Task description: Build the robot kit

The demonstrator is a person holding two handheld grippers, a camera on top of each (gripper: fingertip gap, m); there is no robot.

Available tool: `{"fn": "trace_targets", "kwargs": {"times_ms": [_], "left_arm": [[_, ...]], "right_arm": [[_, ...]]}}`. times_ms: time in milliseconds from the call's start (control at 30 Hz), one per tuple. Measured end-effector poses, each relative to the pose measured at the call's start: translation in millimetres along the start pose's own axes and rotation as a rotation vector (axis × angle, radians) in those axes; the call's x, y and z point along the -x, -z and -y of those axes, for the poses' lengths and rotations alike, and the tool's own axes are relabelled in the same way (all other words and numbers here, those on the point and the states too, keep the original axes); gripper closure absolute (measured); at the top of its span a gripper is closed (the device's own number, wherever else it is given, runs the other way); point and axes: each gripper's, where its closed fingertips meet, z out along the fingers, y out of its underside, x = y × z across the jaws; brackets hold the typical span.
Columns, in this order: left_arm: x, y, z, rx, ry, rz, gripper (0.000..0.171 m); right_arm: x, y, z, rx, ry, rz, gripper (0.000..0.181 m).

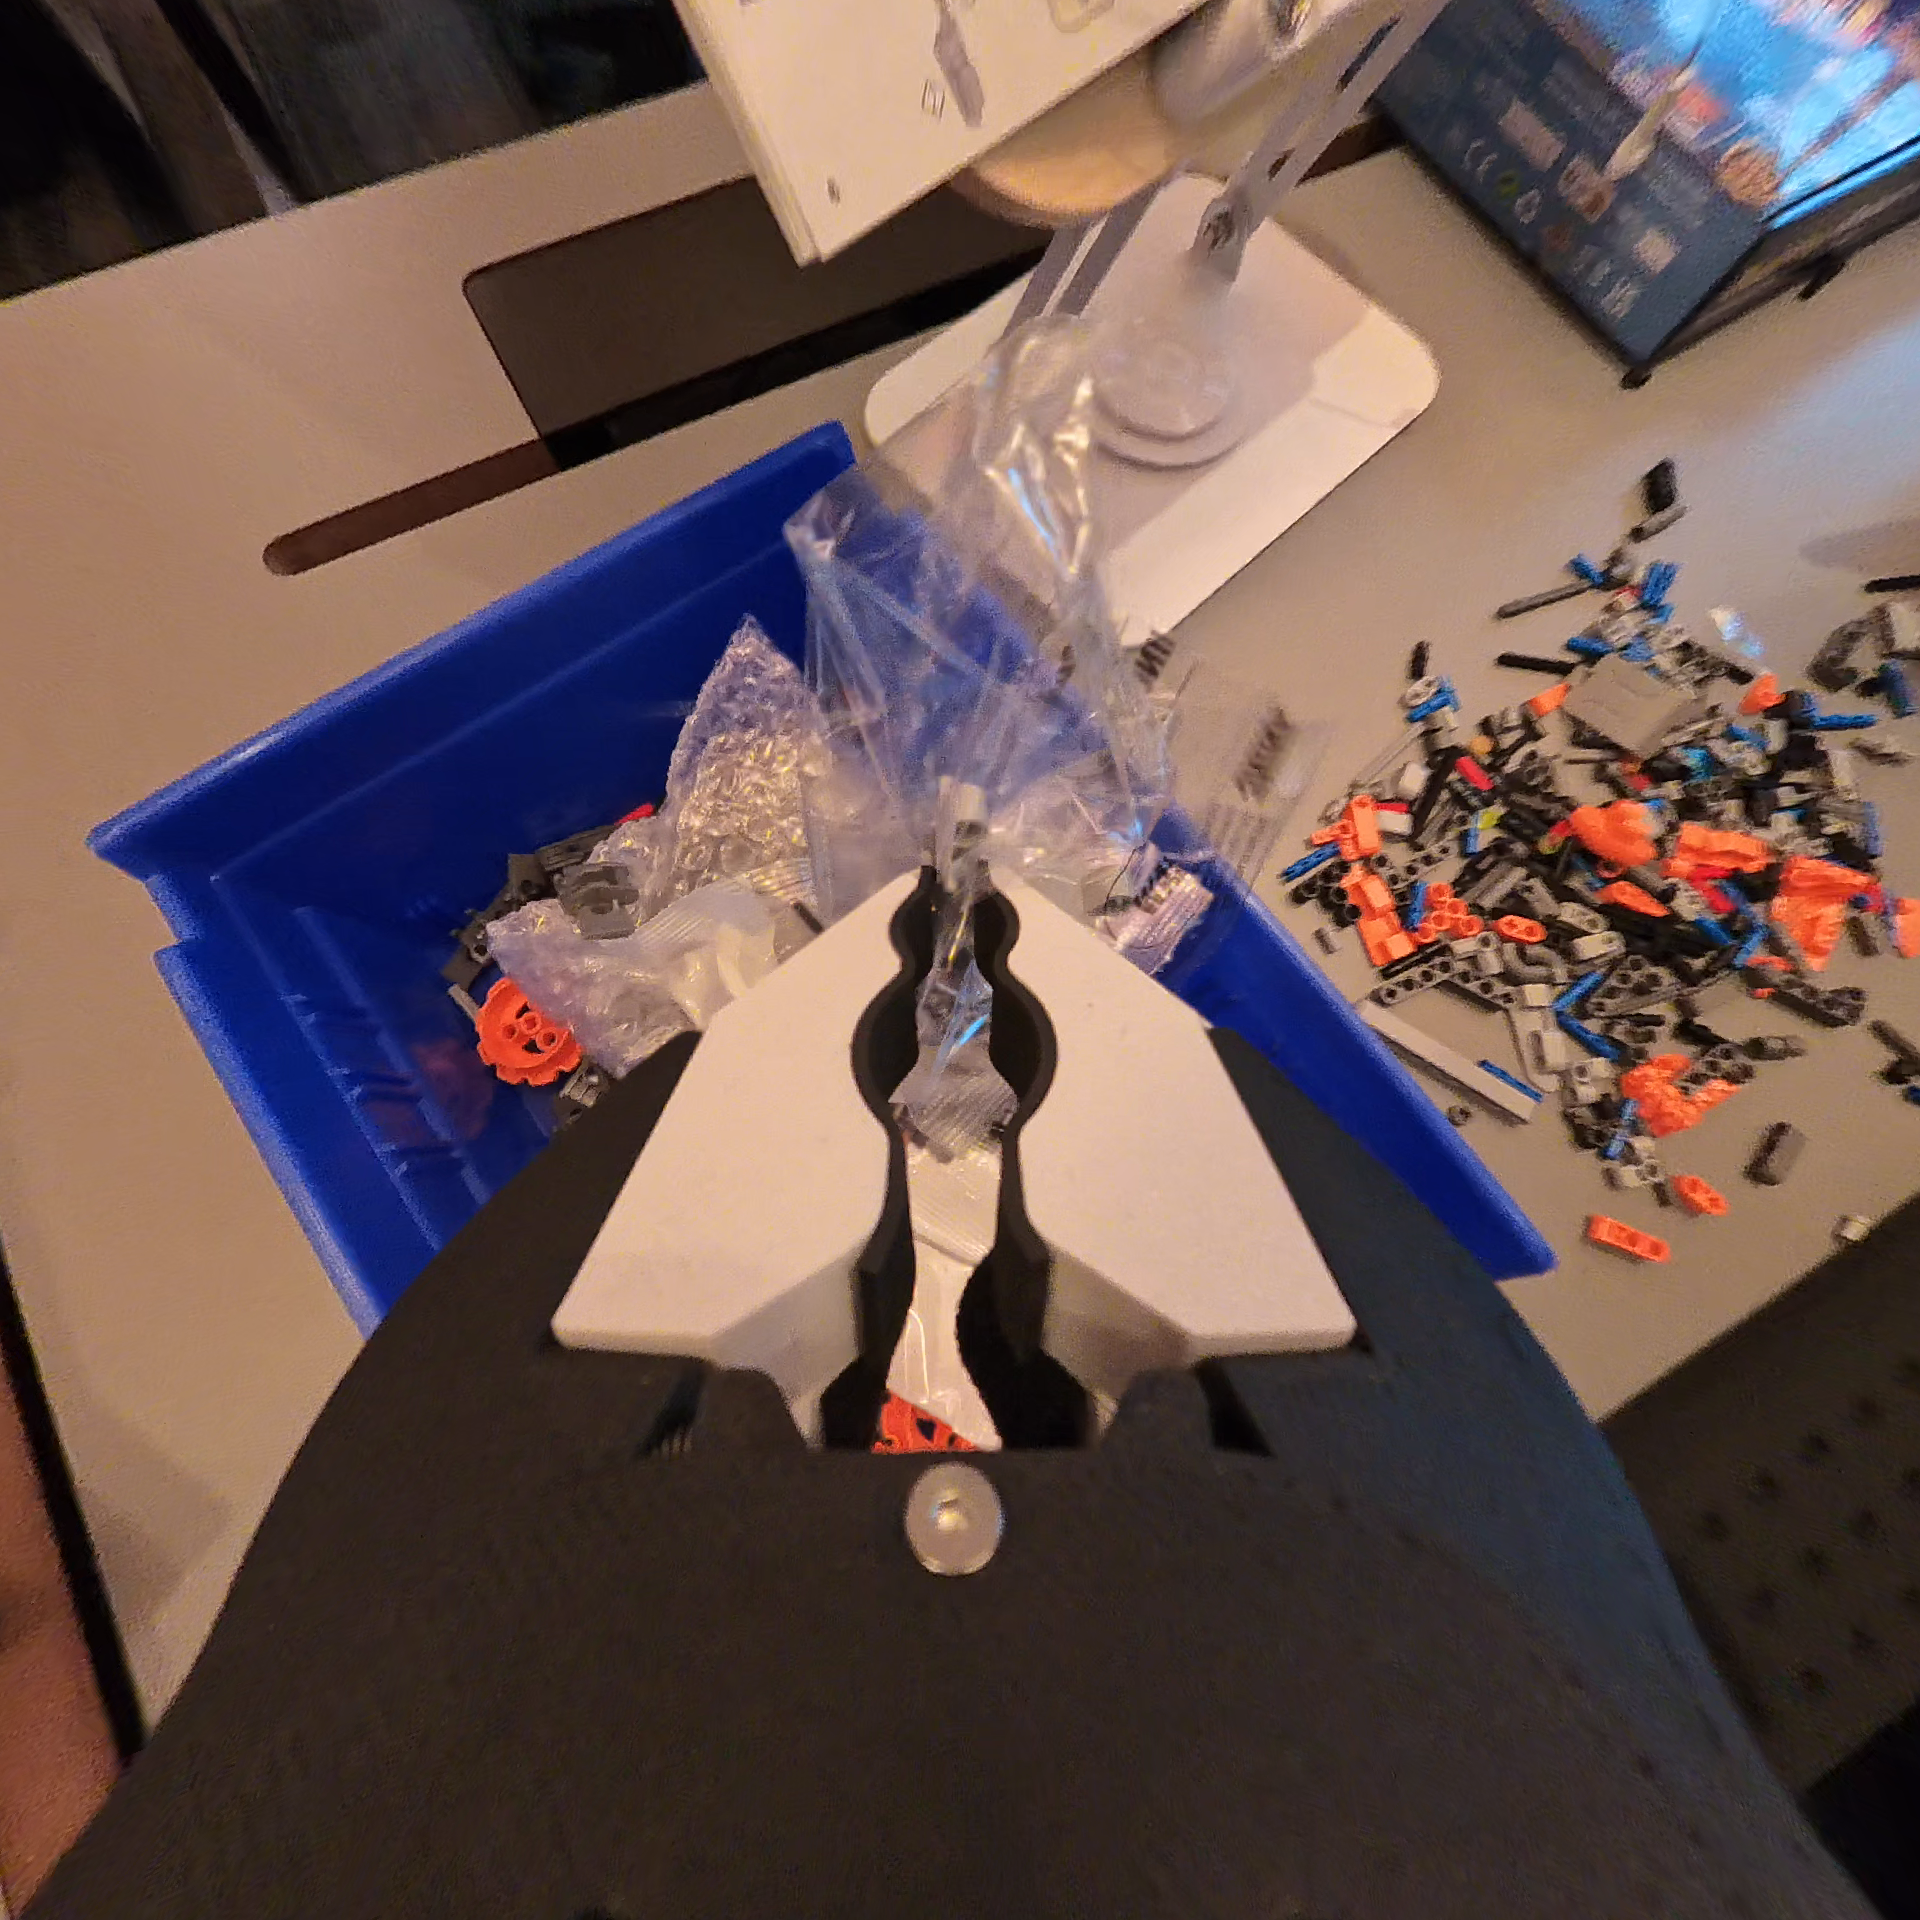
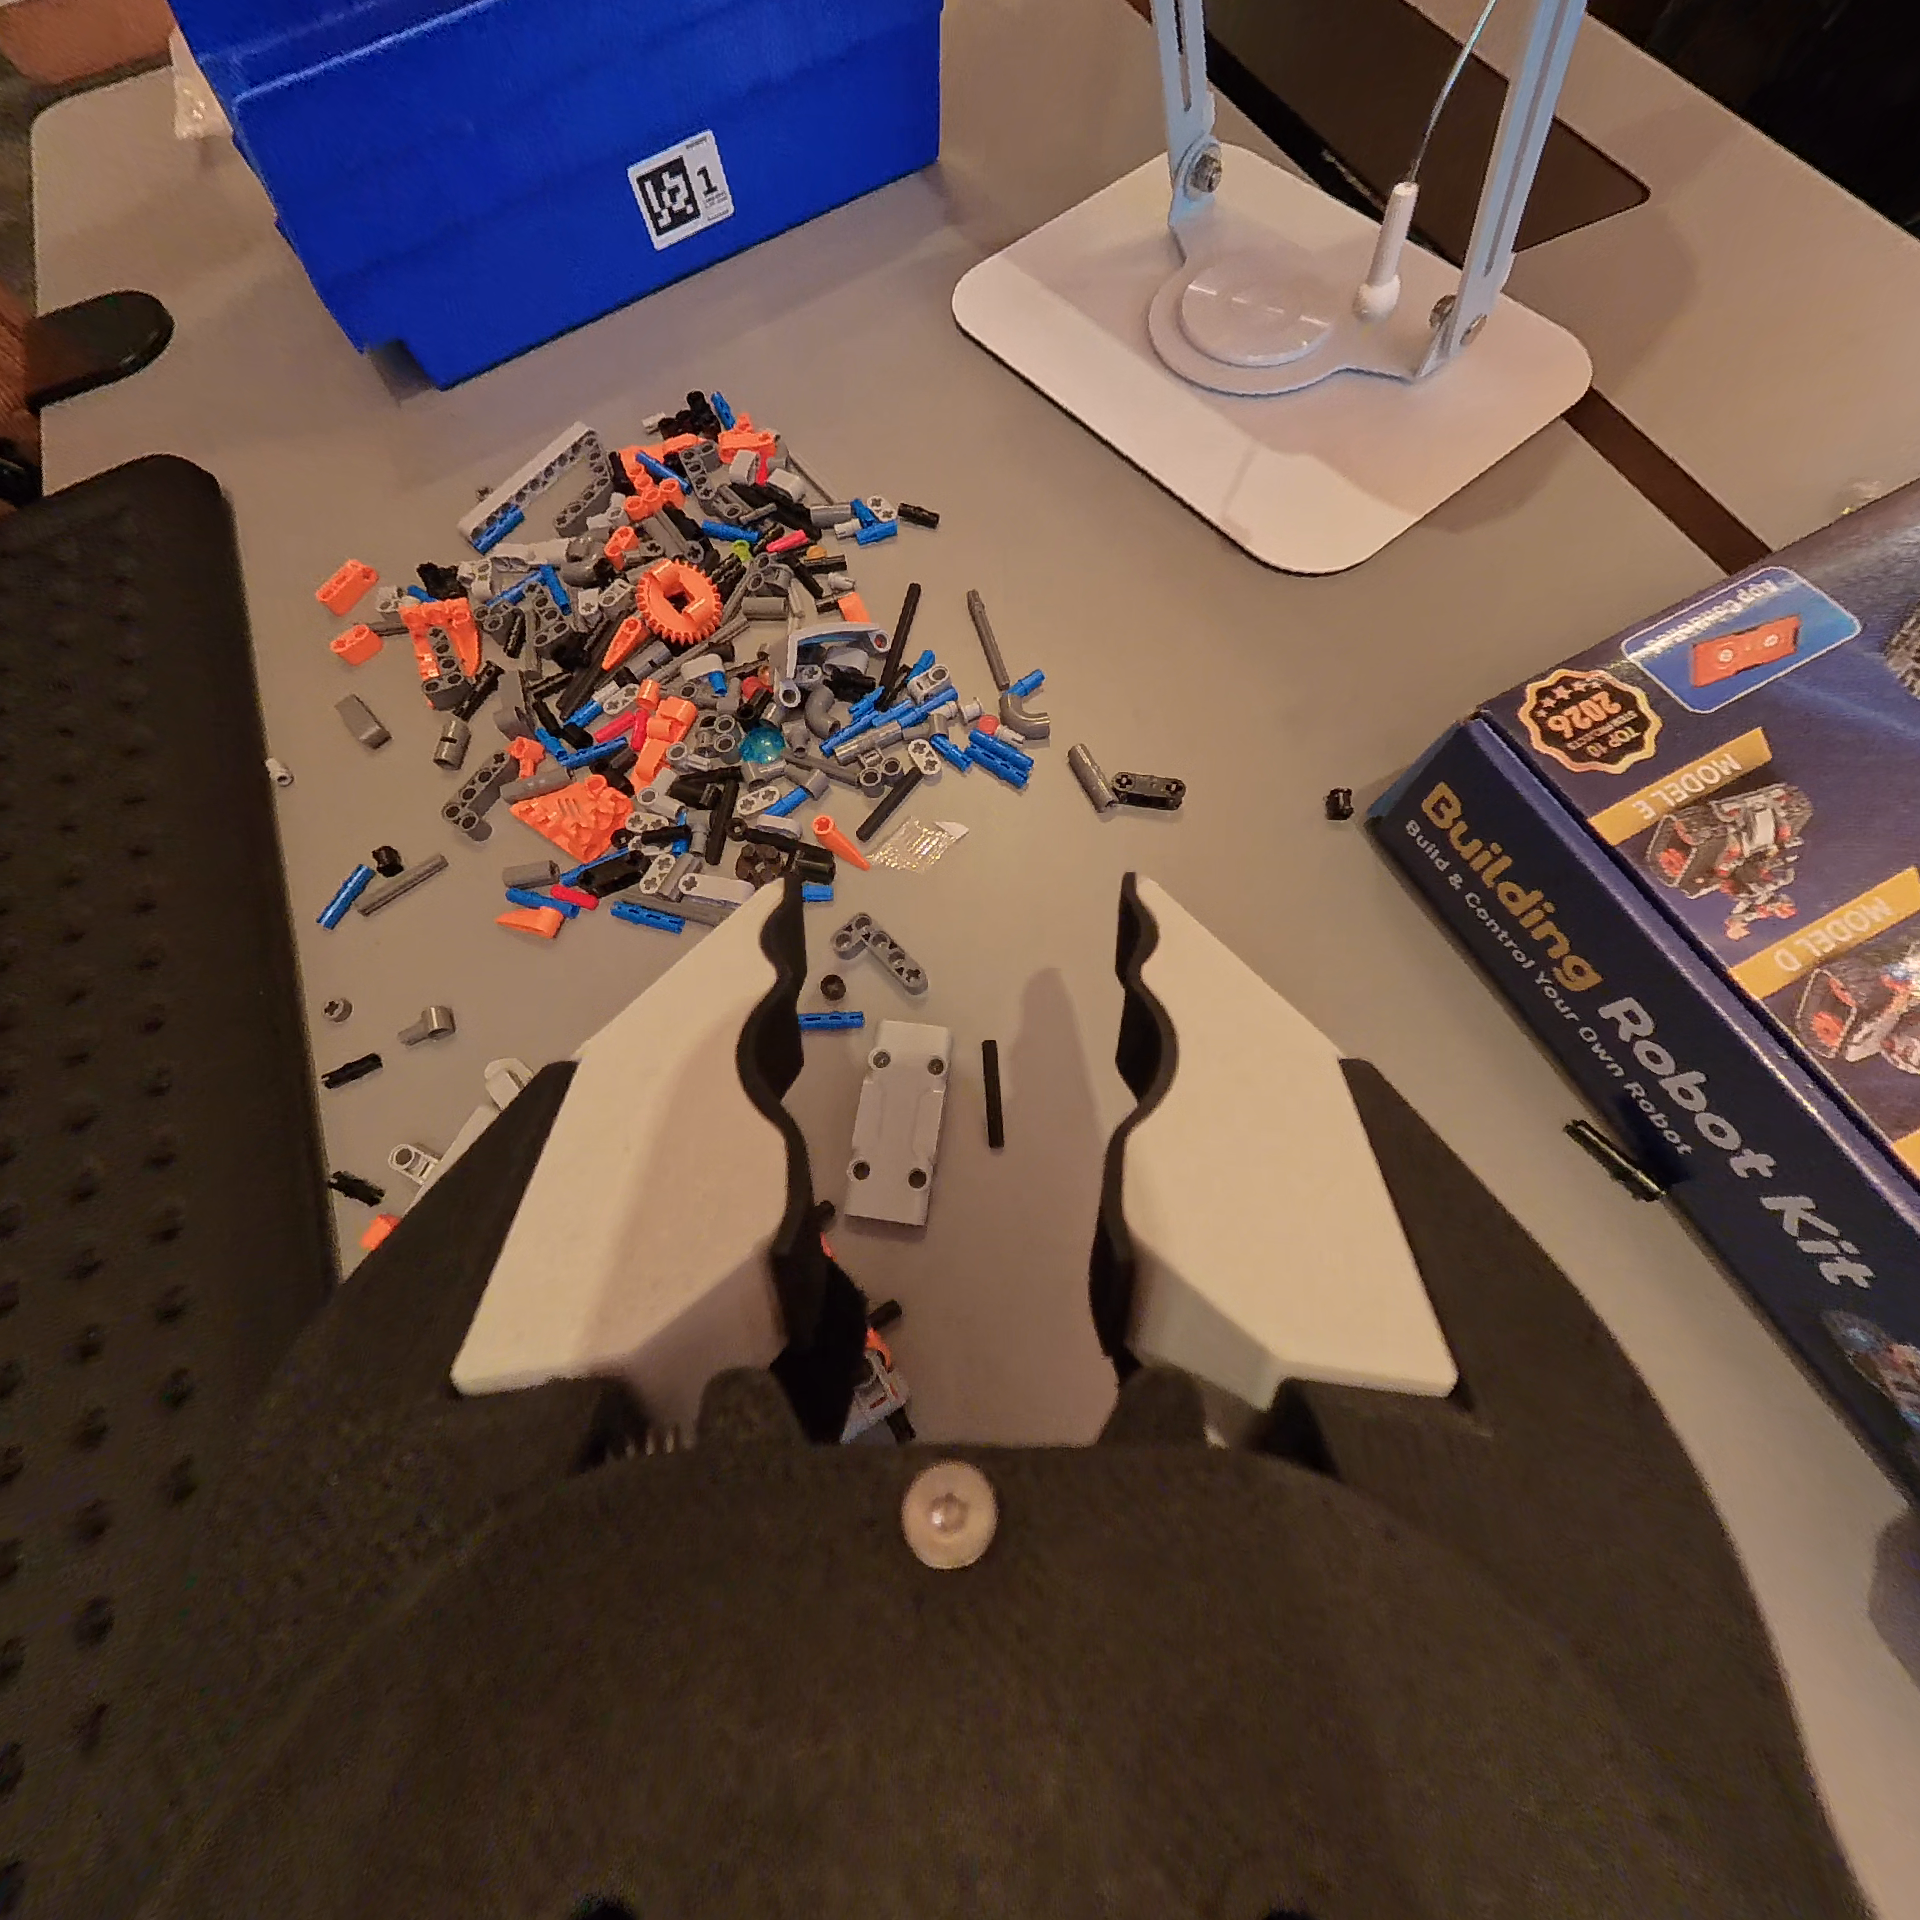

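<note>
My left gripper (image 1: 954, 883) is shut on a clear plastic bag (image 1: 977, 665) and holds it up over a blue bin (image 1: 343, 831). The bin holds more crumpled clear bags (image 1: 717, 831), grey parts and an orange gear (image 1: 520, 1034). My right gripper (image 2: 956, 894) is open and empty, low over the grey table. A flat grey plate piece (image 2: 899, 1132) and a thin black pin (image 2: 992, 1091) lie between its fingers. A heap of small orange, blue, black and grey building parts (image 2: 686, 686) lies just ahead of it, and shows in the left wrist view (image 1: 1621, 894) to the right of the bin.
A white lamp stand base (image 2: 1278, 395) sits at the back, also in the left wrist view (image 1: 1247, 447). A dark blue kit box (image 2: 1704, 935) lies at the right. A white booklet (image 1: 894, 104) hangs above. A black perforated mat (image 2: 125, 883) is at the left.
</note>
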Motion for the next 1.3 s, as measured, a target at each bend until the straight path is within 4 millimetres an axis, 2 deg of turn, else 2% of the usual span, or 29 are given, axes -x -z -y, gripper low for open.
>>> {"fn": "trace_targets", "kwargs": {"times_ms": [67, 133, 233, 367, 500, 600, 733, 867, 1000, 1100, 1200, 1300], "left_arm": [[-2, -12, -2, 0.024, -0.015, 0.019, 0.164], [2, -14, 4, 0.000, 0.008, 0.046, 0.156], [9, -1, 21, -0.076, 0.054, 0.080, 0.125], [20, 27, 36, -0.144, 0.058, 0.144, 0.107], [21, 62, 50, -0.229, 0.032, 0.209, 0.107], [11, 83, 61, -0.279, -0.013, 0.252, 0.112], [13, 89, 55, -0.190, -0.083, 0.344, 0.118], [6, 107, 69, -0.270, -0.093, 0.360, 0.122], [-29, 119, 85, -0.330, -0.180, 0.335, 0.127], [-70, 107, 88, -0.325, -0.261, 0.247, 0.129], [-134, 71, 78, -0.277, -0.356, 0.040, 0.130], [-191, 17, 50, -0.144, -0.465, -0.122, 0.128]], "right_arm": [[3, -2, 0, 0.003, 0.006, 0.008, 0.121], [4, -3, 0, 0.009, 0.014, 0.004, 0.119], [4, -4, -1, 0.018, 0.024, -0.006, 0.119], [5, -9, -4, 0.045, 0.041, -0.011, 0.121], [12, -16, -4, 0.066, 0.073, -0.005, 0.129], [23, -25, -3, 0.081, 0.091, 0.029, 0.136], [35, -40, -3, 0.121, 0.122, 0.053, 0.140], [39, -52, 2, 0.144, 0.140, 0.043, 0.143], [45, -62, 10, 0.137, 0.122, 0.080, 0.147], [52, -74, 11, 0.157, 0.133, 0.102, 0.147], [58, -79, 9, 0.169, 0.146, 0.113, 0.147], [58, -78, 7, 0.162, 0.136, 0.114, 0.147]]}}
